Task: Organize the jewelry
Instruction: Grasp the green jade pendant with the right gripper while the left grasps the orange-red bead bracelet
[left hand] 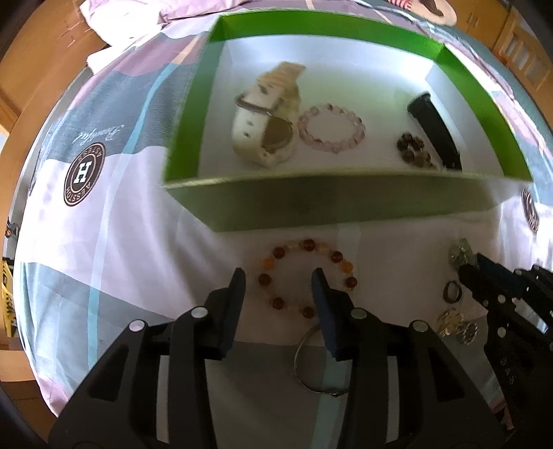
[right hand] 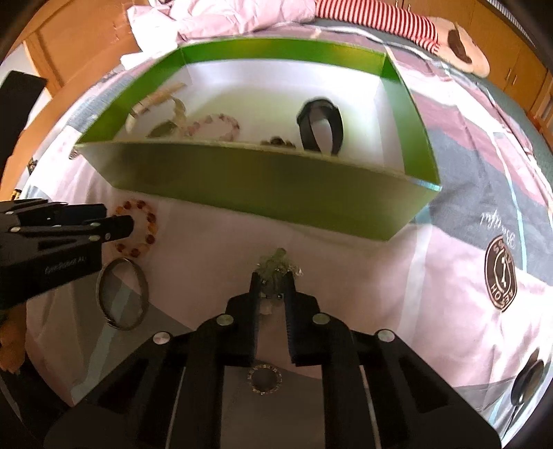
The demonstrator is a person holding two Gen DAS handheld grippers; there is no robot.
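Note:
A green box sits on the bed, holding a white watch, a pink bead bracelet, dark beads and a black band. My left gripper is open over an amber bead bracelet lying in front of the box. My right gripper is shut on a green-silver brooch. A silver bangle lies behind the amber bracelet.
A dark ring and two gold earrings lie on the patterned bedsheet near the right gripper. Crumpled pink bedding lies beyond the box. Wooden furniture borders the bed.

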